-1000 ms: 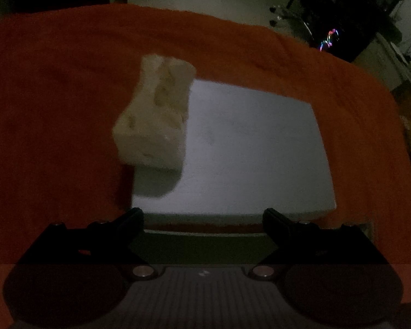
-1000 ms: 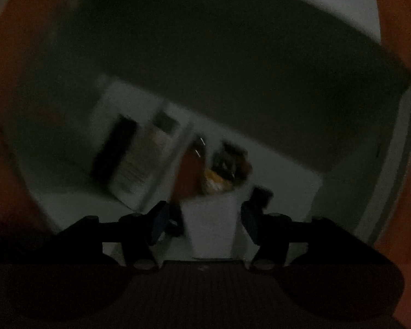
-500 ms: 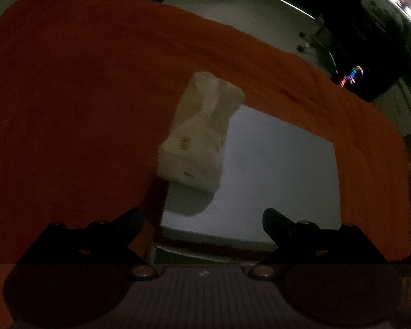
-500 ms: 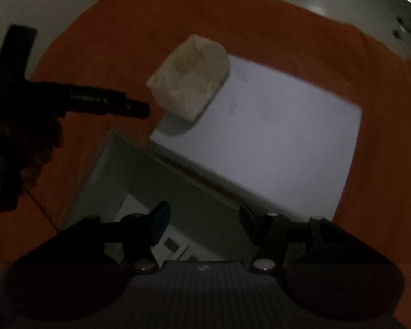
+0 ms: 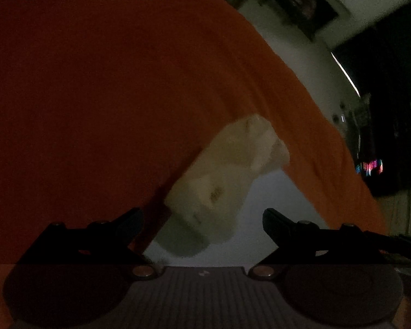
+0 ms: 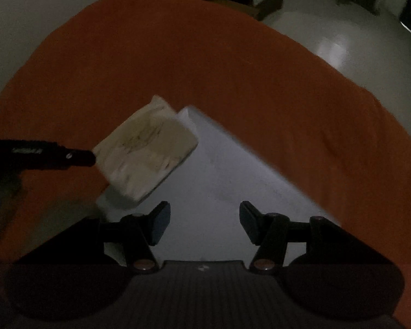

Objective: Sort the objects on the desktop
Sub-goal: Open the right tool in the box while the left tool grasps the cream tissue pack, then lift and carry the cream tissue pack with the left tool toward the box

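Observation:
A soft white tissue pack (image 5: 224, 181) lies across the left corner of a flat white box lid (image 5: 263, 208) on the orange cloth (image 5: 109, 96). My left gripper (image 5: 202, 219) is open and empty, just short of the pack. In the right wrist view the same pack (image 6: 145, 150) lies on the lid (image 6: 227, 181). My right gripper (image 6: 202, 224) is open and empty over the lid's near part. A dark finger of the left gripper (image 6: 41, 155) reaches in from the left, its tip at the pack's edge.
The orange cloth (image 6: 233, 68) covers the table and ends at a curved far edge with pale floor (image 6: 342, 27) beyond. Dark furniture and a lit coloured screen (image 5: 370, 167) stand off to the right.
The right gripper has lifted out of the open grey box and moved over the white lid. The left gripper has swung closer to the tissue pack, which now sits near its jaws.

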Motion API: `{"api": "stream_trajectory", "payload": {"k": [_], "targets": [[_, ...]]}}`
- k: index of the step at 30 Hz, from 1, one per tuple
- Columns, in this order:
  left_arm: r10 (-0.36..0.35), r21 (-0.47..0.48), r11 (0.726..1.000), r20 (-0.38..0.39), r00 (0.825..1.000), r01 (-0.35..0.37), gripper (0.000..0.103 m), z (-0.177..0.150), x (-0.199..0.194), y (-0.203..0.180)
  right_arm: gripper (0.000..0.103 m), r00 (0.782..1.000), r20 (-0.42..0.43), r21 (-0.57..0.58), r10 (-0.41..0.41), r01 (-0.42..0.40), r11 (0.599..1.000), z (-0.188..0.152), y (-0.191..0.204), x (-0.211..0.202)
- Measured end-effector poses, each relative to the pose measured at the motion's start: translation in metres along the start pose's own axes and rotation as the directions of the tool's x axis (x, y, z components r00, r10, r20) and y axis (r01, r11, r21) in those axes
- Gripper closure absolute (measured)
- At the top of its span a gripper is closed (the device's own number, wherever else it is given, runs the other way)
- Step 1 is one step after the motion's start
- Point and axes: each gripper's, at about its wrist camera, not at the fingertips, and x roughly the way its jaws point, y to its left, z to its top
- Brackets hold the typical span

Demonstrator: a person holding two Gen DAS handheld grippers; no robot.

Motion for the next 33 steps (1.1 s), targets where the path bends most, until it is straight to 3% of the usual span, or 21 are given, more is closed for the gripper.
{"api": "stream_trajectory", "payload": {"k": [4,11,14,15,19,21,25,28,31,33], "targets": [[0.000,-0.062,0.998,-0.013,1.000,-0.001,0.009,-0.005,0.011,0.003,0.044,0.999,0.004,-0.117,0.039,-0.038,0.992,0.027,0.012,0.027],[-0.006,-0.073,0.997,-0.030,1.000,0.004,0.009,-0.002,0.024,-0.001,0.045,0.998,0.000,-0.323,0.056,-0.053,0.945,0.054,0.045,0.062],[-0.008,-0.072,0.997,-0.043,0.999,0.005,0.009,-0.002,0.028,0.000,0.052,0.999,-0.007,-0.388,0.034,-0.034,0.921,0.061,0.051,0.078],[-0.011,-0.071,0.997,-0.050,0.999,0.007,0.009,-0.001,0.030,0.000,0.055,1.000,-0.011,-0.403,0.029,-0.031,0.915,0.061,0.051,0.082],[-0.015,-0.065,0.998,-0.057,0.998,0.011,0.009,-0.001,0.032,0.000,0.086,1.000,-0.019,-0.451,0.002,-0.010,0.893,0.062,0.050,0.102],[-0.019,-0.061,0.998,-0.061,0.998,0.015,0.009,-0.002,0.031,0.000,0.094,1.000,-0.015,-0.459,0.000,-0.006,0.888,0.060,0.048,0.103],[-0.013,-0.036,0.999,-0.061,0.998,0.011,0.009,-0.003,0.031,0.000,0.098,1.000,0.019,-0.445,-0.009,0.017,0.895,0.046,0.045,0.099],[-0.010,-0.005,1.000,-0.061,0.998,0.009,0.009,-0.006,0.028,-0.002,0.098,0.998,0.035,-0.371,-0.052,0.062,0.927,0.028,0.043,0.090],[-0.012,0.052,0.999,-0.077,0.997,0.016,0.009,-0.009,0.028,-0.009,0.098,0.992,0.009,-0.203,-0.127,0.126,0.971,-0.003,0.040,0.077],[-0.018,0.101,0.994,-0.110,0.994,0.029,0.009,-0.011,0.033,-0.016,0.098,0.987,-0.055,-0.009,-0.150,0.150,0.989,-0.027,0.032,0.072]]}}
